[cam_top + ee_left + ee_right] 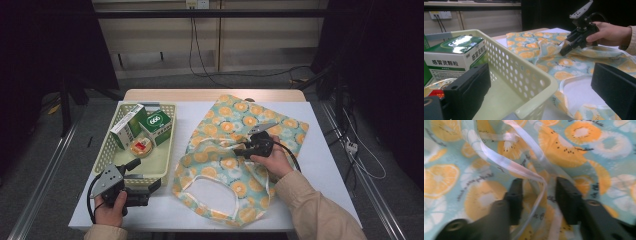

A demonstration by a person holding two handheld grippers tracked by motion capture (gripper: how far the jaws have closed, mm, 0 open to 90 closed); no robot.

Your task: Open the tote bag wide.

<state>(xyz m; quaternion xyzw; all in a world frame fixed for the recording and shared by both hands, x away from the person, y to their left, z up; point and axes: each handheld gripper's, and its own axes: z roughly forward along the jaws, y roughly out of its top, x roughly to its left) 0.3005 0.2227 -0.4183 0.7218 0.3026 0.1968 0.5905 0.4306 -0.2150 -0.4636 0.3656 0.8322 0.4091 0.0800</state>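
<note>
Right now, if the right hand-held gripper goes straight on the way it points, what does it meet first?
The right hand-held gripper would most likely meet first the white trimmed edge of the teal cloth bag with orange slices printed on it, which already lies between its open jaws. The depth is hard to judge.

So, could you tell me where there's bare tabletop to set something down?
Bare table lies right of the fruit-print bag. The near half of the basket is free. Its far half is crowded with boxes.
</note>
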